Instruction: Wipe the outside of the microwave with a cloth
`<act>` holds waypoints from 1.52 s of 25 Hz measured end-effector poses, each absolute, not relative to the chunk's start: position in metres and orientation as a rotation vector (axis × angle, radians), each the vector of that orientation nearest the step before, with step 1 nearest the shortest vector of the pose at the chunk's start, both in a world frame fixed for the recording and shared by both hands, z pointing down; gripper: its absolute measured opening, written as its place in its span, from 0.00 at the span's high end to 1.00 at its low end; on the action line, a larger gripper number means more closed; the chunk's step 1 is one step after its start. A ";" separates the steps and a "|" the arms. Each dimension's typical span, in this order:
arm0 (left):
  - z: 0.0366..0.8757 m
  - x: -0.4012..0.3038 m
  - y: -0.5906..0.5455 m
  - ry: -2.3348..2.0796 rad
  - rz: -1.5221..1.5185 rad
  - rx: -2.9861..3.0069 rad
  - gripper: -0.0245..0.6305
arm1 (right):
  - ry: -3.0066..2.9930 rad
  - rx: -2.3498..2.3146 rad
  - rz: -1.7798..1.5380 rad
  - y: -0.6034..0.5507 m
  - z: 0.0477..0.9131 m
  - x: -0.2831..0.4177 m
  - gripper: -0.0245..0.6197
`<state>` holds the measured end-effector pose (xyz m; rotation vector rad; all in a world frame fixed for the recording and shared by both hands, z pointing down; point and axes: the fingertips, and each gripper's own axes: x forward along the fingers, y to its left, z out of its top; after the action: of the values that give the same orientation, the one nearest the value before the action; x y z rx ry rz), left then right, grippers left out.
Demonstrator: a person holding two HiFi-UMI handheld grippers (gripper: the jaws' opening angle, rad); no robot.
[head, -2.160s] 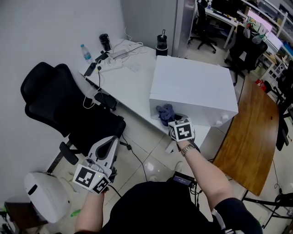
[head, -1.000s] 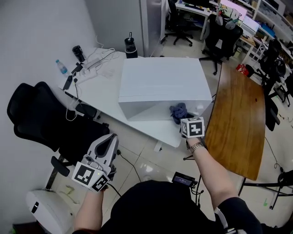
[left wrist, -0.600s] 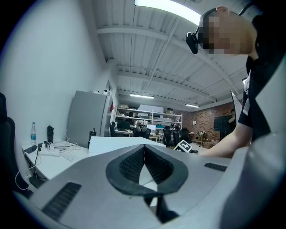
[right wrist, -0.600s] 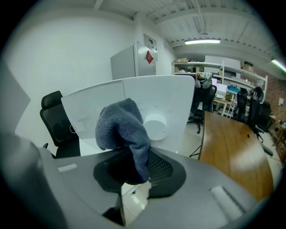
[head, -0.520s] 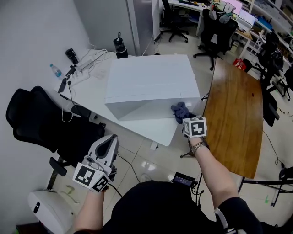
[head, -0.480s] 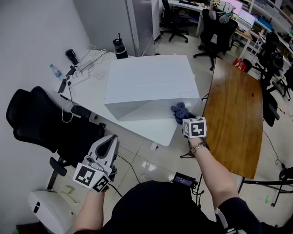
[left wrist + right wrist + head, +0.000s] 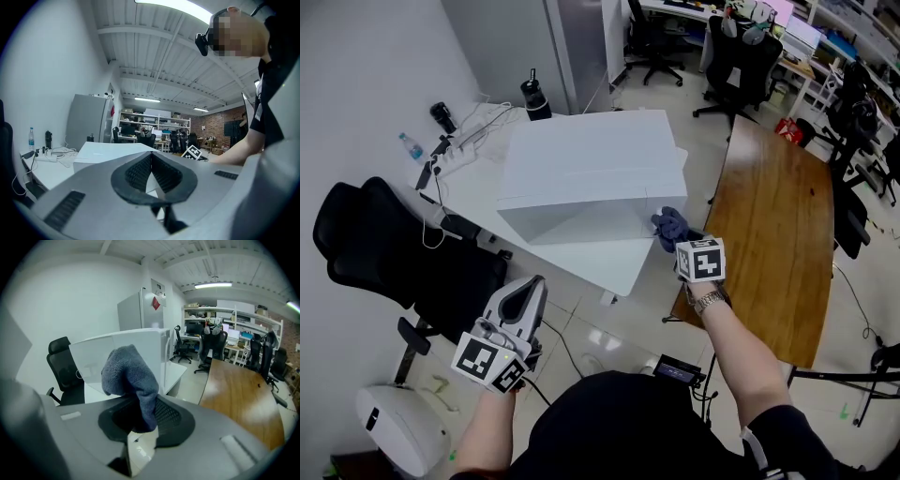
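Observation:
The white microwave (image 7: pixel 581 173) stands on a white desk (image 7: pixel 609 267). My right gripper (image 7: pixel 677 236) is shut on a blue-grey cloth (image 7: pixel 670 225) and holds it at the microwave's front right corner. In the right gripper view the cloth (image 7: pixel 131 376) bulges out of the jaws (image 7: pixel 140 420) in front of the microwave's pale face (image 7: pixel 93 359); I cannot tell whether it touches. My left gripper (image 7: pixel 530 287) hangs low at the left above the floor, shut and empty. Its pads meet in the left gripper view (image 7: pixel 151 161), with the microwave (image 7: pixel 112 151) beyond.
A black office chair (image 7: pixel 394 244) stands left of the desk. To the right runs a long wooden table (image 7: pixel 778 234). A water bottle (image 7: pixel 411 145), cables and a black flask (image 7: pixel 532 94) lie at the desk's far end. A white round unit (image 7: pixel 394 427) sits on the floor.
The right gripper has slid the cloth along the microwave's front face to its right corner. The microwave has shifted left in the head view. The left gripper stays shut, low at the left.

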<state>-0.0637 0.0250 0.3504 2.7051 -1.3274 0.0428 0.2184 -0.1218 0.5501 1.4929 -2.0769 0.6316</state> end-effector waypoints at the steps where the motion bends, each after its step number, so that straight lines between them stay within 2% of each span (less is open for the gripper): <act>1: 0.351 -0.060 0.027 -1.329 0.042 2.704 0.96 | -2.081 1.494 0.627 -0.120 0.548 0.222 0.84; 10: 0.356 -0.010 0.049 -1.261 0.053 2.722 0.96 | -2.209 1.440 0.538 -0.082 0.501 0.235 0.84; 15: 0.355 0.024 0.064 -1.149 0.085 2.774 0.94 | -2.414 1.221 0.508 -0.039 0.465 0.214 0.84; 17: 0.355 0.038 0.071 -1.086 0.108 2.798 0.88 | -2.513 1.086 0.460 -0.017 0.447 0.203 0.84; 22: 0.351 0.080 0.098 -0.886 0.227 2.922 0.62 | -2.718 0.633 0.287 0.050 0.401 0.170 0.84; 25: 0.348 0.107 0.121 -0.756 0.331 3.002 0.52 | -2.765 0.375 0.192 0.091 0.381 0.155 0.84; 31: 0.336 0.139 0.156 -0.590 0.345 3.110 0.52 | -2.730 0.084 0.051 0.140 0.370 0.141 0.83; 38: 0.335 0.146 0.175 -0.519 0.369 3.127 0.64 | -2.669 -0.091 -0.077 0.170 0.369 0.132 0.83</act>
<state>0.1462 0.1749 0.3351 3.1271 -0.5194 0.3689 0.1321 0.1699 0.3688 -0.0915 -2.6695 -0.0772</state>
